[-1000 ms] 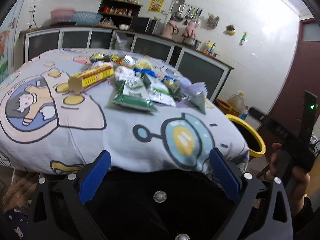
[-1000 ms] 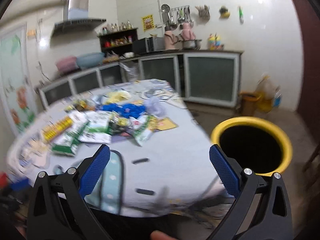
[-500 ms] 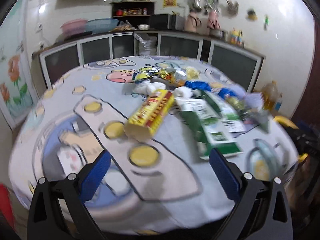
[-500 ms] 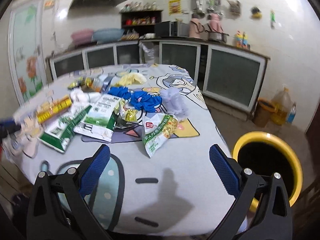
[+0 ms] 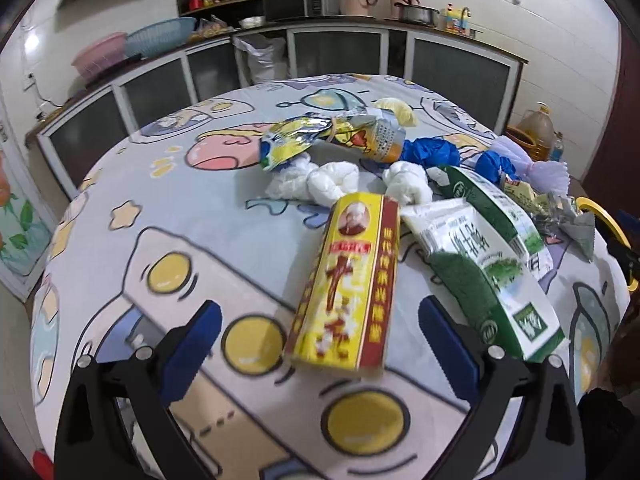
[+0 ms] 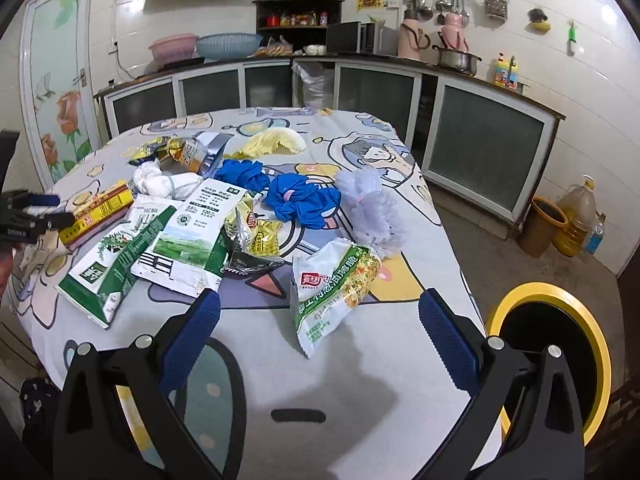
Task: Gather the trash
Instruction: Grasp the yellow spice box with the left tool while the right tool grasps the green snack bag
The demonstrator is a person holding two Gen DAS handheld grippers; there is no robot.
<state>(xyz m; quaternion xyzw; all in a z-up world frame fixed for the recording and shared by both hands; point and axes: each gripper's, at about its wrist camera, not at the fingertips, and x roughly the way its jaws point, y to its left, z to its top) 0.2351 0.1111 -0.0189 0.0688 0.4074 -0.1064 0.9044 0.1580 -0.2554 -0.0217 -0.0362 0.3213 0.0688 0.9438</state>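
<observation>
Trash lies heaped on a round table with a cartoon cloth. My left gripper is open, with a yellow and red box lying between its fingers on the cloth. Green and white packets lie just right of the box. My right gripper is open, just short of a green and white noodle packet. The yellow-rimmed bin stands on the floor to the right of the table. The box also shows in the right wrist view, with the left gripper beside it.
Further back lie blue crumpled bags, white wads, a lilac bag, yellow foil wrappers and a small yellow snack wrapper. Kitchen cabinets line the walls. An oil jug and a brown bucket stand on the floor.
My left gripper has swung left and moved in over the table to the yellow and red box. My right gripper has turned from the bin toward the trash pile and the noodle packet.
</observation>
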